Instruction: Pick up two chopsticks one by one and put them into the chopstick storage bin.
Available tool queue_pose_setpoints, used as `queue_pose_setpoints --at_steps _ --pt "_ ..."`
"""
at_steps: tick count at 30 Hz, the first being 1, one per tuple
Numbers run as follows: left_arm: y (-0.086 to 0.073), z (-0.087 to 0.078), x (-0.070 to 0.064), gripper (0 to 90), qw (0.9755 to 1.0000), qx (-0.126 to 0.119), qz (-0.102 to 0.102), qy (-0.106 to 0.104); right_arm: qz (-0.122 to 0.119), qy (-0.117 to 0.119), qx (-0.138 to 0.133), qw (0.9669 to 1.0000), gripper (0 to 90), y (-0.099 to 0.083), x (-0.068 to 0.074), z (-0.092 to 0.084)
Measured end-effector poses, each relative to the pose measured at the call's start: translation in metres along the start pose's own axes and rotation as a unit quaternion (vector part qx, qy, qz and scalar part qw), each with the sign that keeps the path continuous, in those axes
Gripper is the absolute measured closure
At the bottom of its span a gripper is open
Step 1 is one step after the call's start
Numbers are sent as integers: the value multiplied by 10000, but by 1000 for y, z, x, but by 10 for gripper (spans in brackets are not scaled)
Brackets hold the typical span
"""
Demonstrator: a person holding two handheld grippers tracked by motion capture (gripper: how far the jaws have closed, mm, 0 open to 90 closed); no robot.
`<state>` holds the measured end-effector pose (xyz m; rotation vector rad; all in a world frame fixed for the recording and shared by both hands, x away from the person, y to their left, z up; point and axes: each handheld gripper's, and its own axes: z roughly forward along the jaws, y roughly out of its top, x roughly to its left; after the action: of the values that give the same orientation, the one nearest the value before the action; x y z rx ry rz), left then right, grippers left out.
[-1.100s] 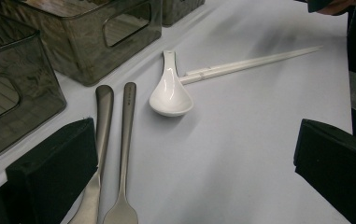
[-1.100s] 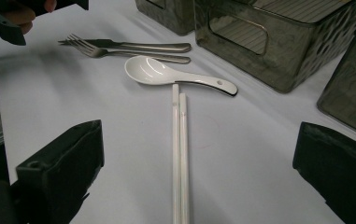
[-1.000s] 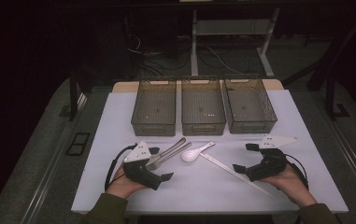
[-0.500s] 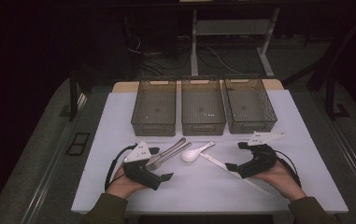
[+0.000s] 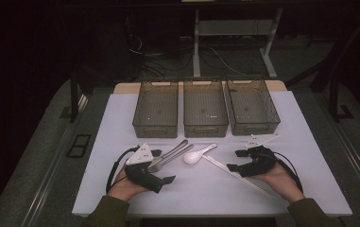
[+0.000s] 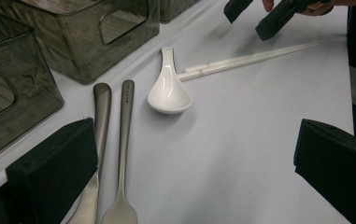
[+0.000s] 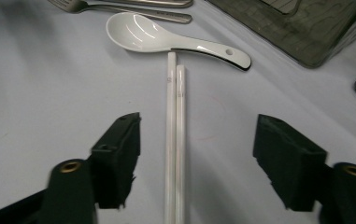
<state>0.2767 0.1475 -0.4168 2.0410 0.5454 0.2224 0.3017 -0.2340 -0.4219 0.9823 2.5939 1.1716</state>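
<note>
1. Your right gripper has its jaws spread wide, and the pair of white chopsticks lies on the table between them. The sticks run straight away from you along the gripper's own line of sight, so their long axis crosses the line on which the jaws close. That is the relation a pinch would turn on, and it looks well set.
2. In the high view the chopsticks lie slantwise on the white mat, far tips just beside the white ceramic spoon, near ends running toward your right hand. The right gripper is plainly the nearer one.
3. Whether the jaw tips already touch the mat cannot be told; nothing is pinched yet.
4. Your left gripper rests low at the left of the mat, jaws also spread and empty. One jaw sits just beside the handles of the metal fork and its steel neighbour, likely a knife.
5. Three empty dark bins stand in a row beyond the cutlery, well apart from both grippers.
6. Your right hand lies flat and low, wrist toward you, gripper angled inward toward the spoon.
</note>
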Motion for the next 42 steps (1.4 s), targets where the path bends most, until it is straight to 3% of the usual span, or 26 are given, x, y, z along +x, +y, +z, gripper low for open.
queue_pose_setpoints --at_steps 14,24,42 --pt "0 0 0 0 10000 55 40 -3 -189 24 435 9989 657 -4 6 6" --pt "0 0 0 0 10000 60 46 -21 -227 82 661 9975 792 -5 5 9" --pt "0 0 0 0 10000 53 52 -5 -274 18 888 9957 819 -8 5 12"
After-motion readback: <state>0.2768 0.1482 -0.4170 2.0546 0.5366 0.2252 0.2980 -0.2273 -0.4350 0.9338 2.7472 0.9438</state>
